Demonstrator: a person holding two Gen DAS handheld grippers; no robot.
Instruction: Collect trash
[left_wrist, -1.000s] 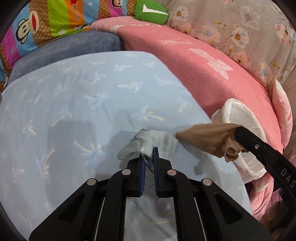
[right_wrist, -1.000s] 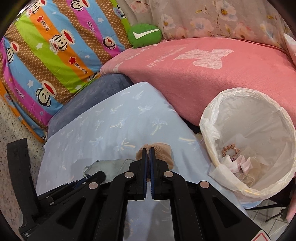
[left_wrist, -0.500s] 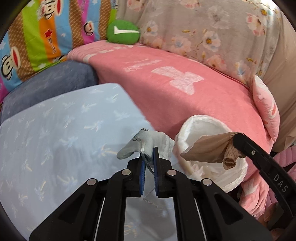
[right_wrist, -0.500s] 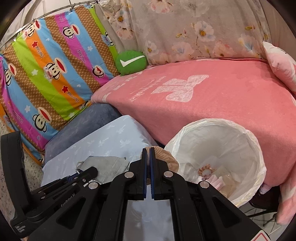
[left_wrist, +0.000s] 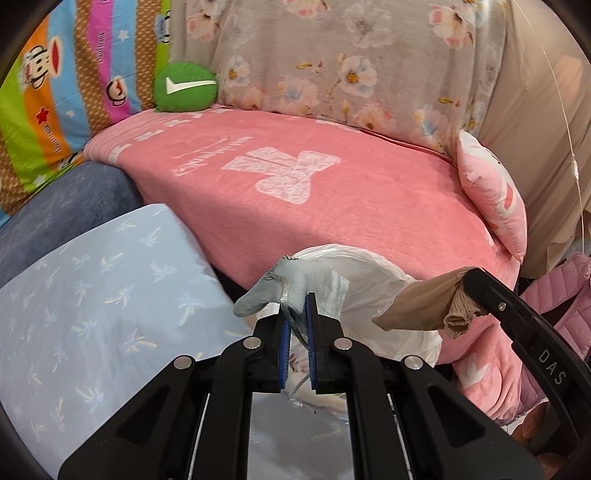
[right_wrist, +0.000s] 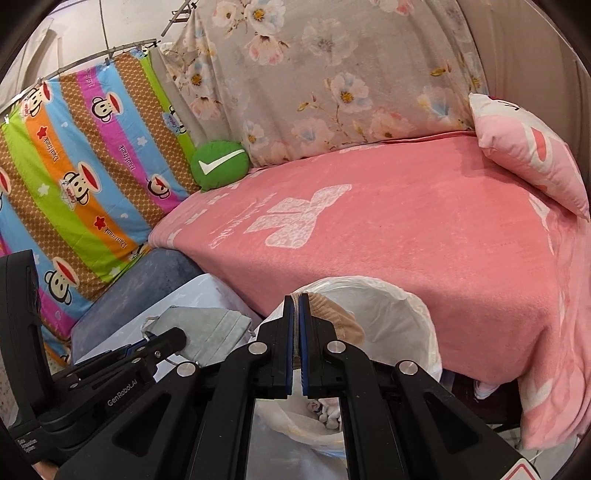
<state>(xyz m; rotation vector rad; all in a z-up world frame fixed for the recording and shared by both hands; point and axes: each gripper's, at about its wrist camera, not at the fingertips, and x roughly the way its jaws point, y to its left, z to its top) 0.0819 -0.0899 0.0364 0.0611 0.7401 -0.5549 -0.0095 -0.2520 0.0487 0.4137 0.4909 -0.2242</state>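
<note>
My left gripper (left_wrist: 296, 317) is shut on a grey face mask (left_wrist: 284, 288) and holds it in the air at the near rim of the white-lined trash bin (left_wrist: 373, 291). The mask also shows in the right wrist view (right_wrist: 210, 328). My right gripper (right_wrist: 296, 317) is shut on a beige sock (right_wrist: 340, 321) and holds it above the bin (right_wrist: 399, 317). In the left wrist view the sock (left_wrist: 421, 310) hangs from the right gripper over the bin's right side. Some trash lies in the bin's bottom (right_wrist: 325, 410).
A pale blue palm-print surface (left_wrist: 92, 295) lies to the left of the bin. A bed with a pink blanket (left_wrist: 332, 184) stands behind it, with a pink pillow (left_wrist: 491, 195), a green cushion (left_wrist: 184, 86) and hanging patterned sheets.
Both grippers moved from above the pale blue surface to the right and up to the bin, carrying the mask and the sock. Both stayed shut.
</note>
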